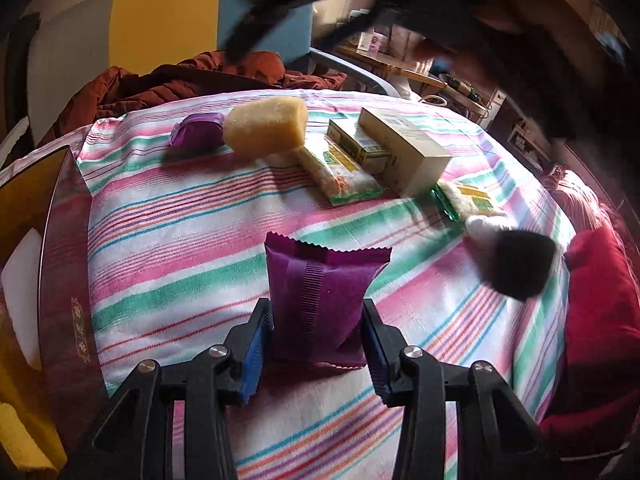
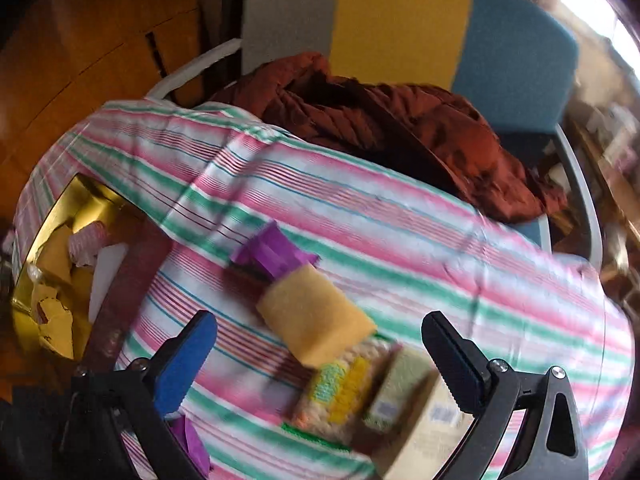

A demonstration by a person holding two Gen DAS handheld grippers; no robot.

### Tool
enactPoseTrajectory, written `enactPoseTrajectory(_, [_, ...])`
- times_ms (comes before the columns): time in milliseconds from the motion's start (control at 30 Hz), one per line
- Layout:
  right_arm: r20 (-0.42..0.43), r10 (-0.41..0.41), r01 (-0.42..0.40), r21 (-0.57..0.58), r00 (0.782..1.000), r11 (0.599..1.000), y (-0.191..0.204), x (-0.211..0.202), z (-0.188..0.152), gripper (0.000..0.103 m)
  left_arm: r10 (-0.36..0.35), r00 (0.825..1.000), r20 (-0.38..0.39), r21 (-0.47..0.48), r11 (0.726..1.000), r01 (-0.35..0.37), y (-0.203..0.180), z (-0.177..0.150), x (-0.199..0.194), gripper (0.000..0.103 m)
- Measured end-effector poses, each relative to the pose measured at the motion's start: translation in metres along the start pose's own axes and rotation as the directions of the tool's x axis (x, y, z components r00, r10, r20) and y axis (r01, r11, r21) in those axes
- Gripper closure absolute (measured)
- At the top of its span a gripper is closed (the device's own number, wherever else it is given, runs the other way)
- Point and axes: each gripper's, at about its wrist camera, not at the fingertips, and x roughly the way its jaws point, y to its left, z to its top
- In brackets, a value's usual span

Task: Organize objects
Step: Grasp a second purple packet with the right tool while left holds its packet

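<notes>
Left gripper (image 1: pixel 318 332): clamped on the purple sachet (image 1: pixel 320 296), one blue pad on each flank, the crimped seam facing the lens. Gripping by the sides keeps the packet upright, so it looks ready to be dropped in edge-first.

Purple sachet: it sits between the jaws at the centre of the left view, seemingly lifted clear of the striped cloth (image 1: pixel 192 216), though I cannot be certain it is off the fabric.

Gold-lined box (image 1: pixel 36 208): at 9 o'clock in the left view, open. My read is that this is the bin where things get sorted; in the right view it already holds paper scraps and a white piece.

Right gripper (image 2: pixel 320 356): jaws wide apart, nothing between the pads. The view is blurred, so it is on the move above the pile.

Yellow sponge (image 2: pixel 316 320): dead centre between the open right jaws, so probably the next pick.

Second purple packet (image 2: pixel 274 254): touching the sponge at its 11 o'clock.

Noodle packs and cartons (image 2: pixel 360 396): bunched at 5 o'clock of the sponge, pressed side by side and not yet sorted.

Red jacket (image 2: pixel 400 128): heaped at 12 o'clock, off the work area.
</notes>
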Motion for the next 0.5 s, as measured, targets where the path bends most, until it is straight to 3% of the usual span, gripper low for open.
enactPoseTrajectory(133, [-0.066,-0.02,0.008,-0.177,0.998,0.984,0.031,0.032,0.023,0.0,-0.009,1.0,0.006,0.012,1.0,0.009,-0.001,-0.007,-0.006,0.059])
enactPoseTrajectory(300, [-0.149,-0.087,0.027,-0.362,0.985,0.932,0.057,0.082,0.036,0.0,-0.024,1.0,0.012,0.035,0.999,0.023,-0.001,-0.012,-0.008,0.059])
enactPoseTrajectory(433, [-0.182,-0.098,0.026,-0.358,0.978,0.933,0.047,0.107,0.045,0.0,-0.043,0.999,0.016,0.032,0.999,0.043,0.002,-0.013,-0.008,0.059])
enactPoseTrajectory(500, [-0.211,-0.053,-0.018,-0.322,0.976,0.947,0.041,0.114,0.045,0.014,-0.042,0.999,0.019,0.04,0.998,0.041,0.002,-0.013,-0.008,0.059])
